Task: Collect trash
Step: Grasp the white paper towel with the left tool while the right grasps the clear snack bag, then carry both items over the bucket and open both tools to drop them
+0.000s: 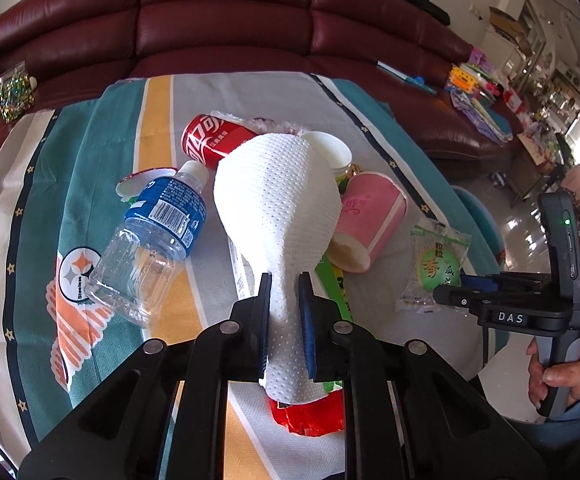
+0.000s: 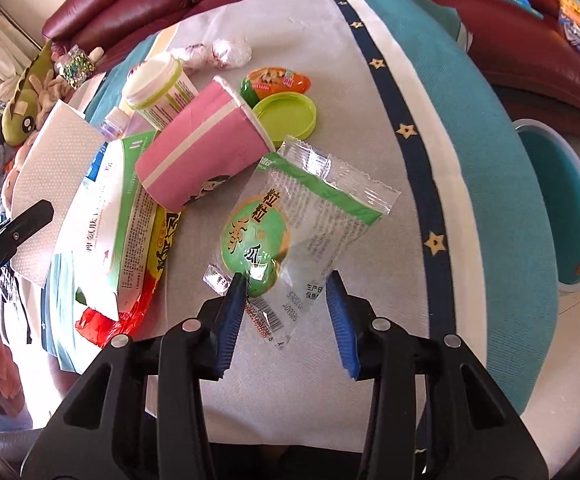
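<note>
My left gripper (image 1: 285, 284) is shut on a white dimpled paper towel (image 1: 278, 196), which stands up from the jaws above the striped tablecloth (image 1: 30, 184). The towel (image 2: 50, 168) also shows at the left of the right wrist view. A clear wrapper with a green round label (image 2: 290, 216) lies flat on the cloth. My right gripper (image 2: 286, 284) points down over its near end, jaws partly apart, one blue pad on each side of the wrapper and not squeezing it. A teal bin (image 2: 562, 208) stands on the floor past the table's right edge.
A red cola can (image 1: 210, 140), a clear water bottle (image 1: 150, 232), a pink paper cup (image 2: 202, 152), a green lid (image 2: 286, 114), a white-green box (image 2: 106, 216) and a red wrapper (image 1: 310, 416) crowd the table. A dark red sofa (image 1: 226, 20) runs behind it.
</note>
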`<state>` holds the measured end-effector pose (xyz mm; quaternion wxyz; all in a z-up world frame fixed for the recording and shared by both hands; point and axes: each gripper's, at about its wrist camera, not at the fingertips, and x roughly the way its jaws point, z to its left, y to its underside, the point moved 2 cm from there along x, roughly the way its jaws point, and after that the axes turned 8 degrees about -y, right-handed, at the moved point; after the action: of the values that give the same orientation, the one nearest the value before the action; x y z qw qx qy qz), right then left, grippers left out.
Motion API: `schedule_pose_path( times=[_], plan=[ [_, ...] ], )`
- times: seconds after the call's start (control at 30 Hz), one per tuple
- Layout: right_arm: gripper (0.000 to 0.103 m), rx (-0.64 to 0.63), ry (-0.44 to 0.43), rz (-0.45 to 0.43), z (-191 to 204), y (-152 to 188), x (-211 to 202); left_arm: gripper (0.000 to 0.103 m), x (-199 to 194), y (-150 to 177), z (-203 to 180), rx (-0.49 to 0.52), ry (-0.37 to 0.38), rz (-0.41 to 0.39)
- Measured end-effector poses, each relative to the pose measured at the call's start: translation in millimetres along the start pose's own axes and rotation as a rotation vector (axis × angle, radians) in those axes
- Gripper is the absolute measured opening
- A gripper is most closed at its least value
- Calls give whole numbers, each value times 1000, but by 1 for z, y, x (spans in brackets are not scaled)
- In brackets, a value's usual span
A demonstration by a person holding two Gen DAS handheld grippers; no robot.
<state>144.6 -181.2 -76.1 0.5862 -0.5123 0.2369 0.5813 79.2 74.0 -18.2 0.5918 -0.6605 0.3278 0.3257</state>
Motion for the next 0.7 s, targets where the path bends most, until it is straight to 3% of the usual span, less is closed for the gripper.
schedule_pose_path(
  times=[0.33,0.7],
  plan=[
    [40,16,36,-91,-26,-5,-50,14,2,-20,-57,78,68,-10],
    [40,132,114,-222,-116,-7,-124,14,21,-51,-166,231,183,8]
  ],
)
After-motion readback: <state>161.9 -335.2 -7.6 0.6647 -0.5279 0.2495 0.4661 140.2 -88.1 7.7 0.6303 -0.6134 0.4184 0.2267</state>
